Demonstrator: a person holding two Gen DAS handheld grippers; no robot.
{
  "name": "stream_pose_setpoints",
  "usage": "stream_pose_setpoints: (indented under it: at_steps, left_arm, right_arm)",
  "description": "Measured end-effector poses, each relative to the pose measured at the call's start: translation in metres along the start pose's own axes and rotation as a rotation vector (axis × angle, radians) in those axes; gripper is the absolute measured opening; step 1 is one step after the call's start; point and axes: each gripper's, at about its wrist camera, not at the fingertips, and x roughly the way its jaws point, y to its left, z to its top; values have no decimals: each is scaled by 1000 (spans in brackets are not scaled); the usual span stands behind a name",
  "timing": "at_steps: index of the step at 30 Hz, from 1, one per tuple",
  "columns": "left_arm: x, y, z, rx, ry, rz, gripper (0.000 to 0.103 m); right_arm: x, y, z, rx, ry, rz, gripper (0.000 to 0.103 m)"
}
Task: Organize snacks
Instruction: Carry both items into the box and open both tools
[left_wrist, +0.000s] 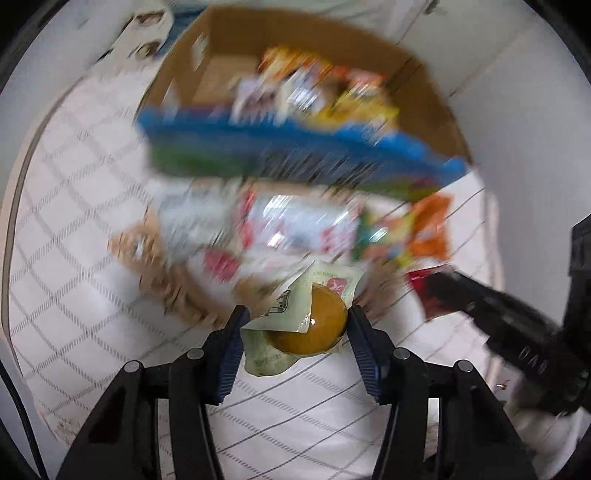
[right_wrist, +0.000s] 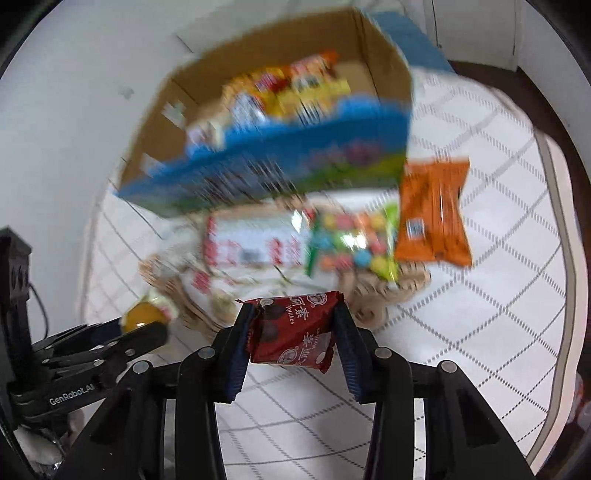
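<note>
My left gripper (left_wrist: 295, 325) is shut on a clear-wrapped orange pastry packet (left_wrist: 314, 325) and holds it above the white checked cloth (left_wrist: 92, 258). It also shows at the lower left of the right wrist view (right_wrist: 144, 325). My right gripper (right_wrist: 293, 332) is shut on a red chocolate snack packet (right_wrist: 295, 332), also held above the cloth. The right gripper shows at the right of the left wrist view (left_wrist: 436, 284). Ahead stands an open cardboard box with a blue front (left_wrist: 295, 144) (right_wrist: 277, 162), with several snack packets (right_wrist: 288, 92) inside.
Loose snacks lie on the cloth before the box: an orange bag (right_wrist: 432, 210), a colourful candy bag (right_wrist: 354, 240), a red-and-white packet (right_wrist: 255, 240) and a woven mat (right_wrist: 384, 291). White walls stand behind the box. The frames are motion-blurred.
</note>
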Motion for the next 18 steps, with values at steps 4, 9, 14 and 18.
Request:
stream_pose_setpoints:
  at_steps: [4,9,14,18]
  left_arm:
    - [-30,-7,40,38,-67,-30,52]
    - [-49,0,98,55,-125,11,52]
    - [-38,26,162,56,-140,122,52]
    - [-18,41,203,63,-101,188,52]
  right_arm:
    - [-48,16,36,-6,-106,50,45]
    - [-75,20,87,-22,-190,41,45]
    - [-69,18,146,-40,-221,-36,45]
    - [-48,13,181,-31,-196,-83,45]
